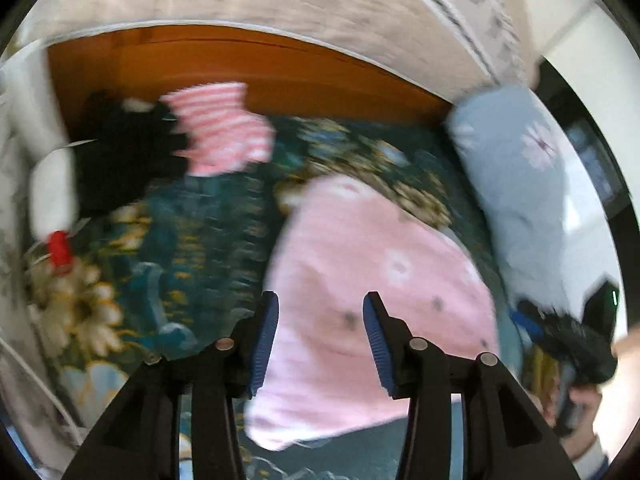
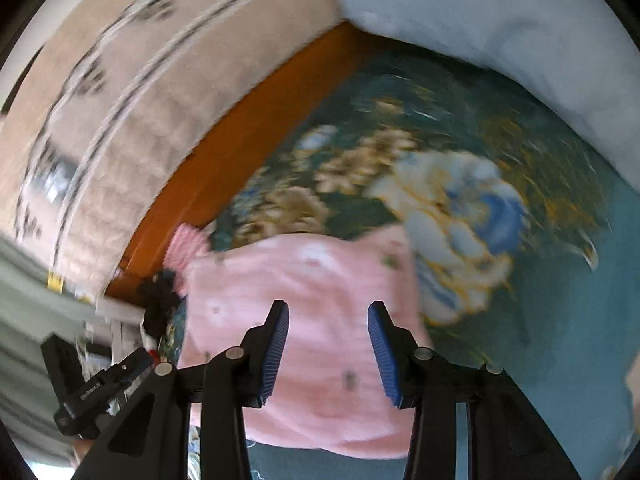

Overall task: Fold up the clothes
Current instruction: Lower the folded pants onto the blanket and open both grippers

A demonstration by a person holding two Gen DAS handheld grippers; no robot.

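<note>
Floral bedding in dark teal (image 2: 540,320) covered the bed, with an orange-brown wooden headboard (image 1: 248,68) along its far edge and a pale blue pillow (image 1: 532,184) at one side. On the bedding lay a folded pink garment (image 1: 372,288) with small flower prints, flat and compact. Farther back, near the headboard, sat a pink-and-white striped garment (image 1: 224,132) beside a heap of black clothing (image 1: 124,152).

Both views were blurred. Left claw (image 1: 320,340) hovered over the folded pink garment with its blue pads apart and nothing between them. Right claw (image 2: 328,348) hung above the same garment, likewise released, its pads clear of the cloth. At the right edge of the left view, a hand (image 1: 580,400) gripped the other tool's handle.
</note>
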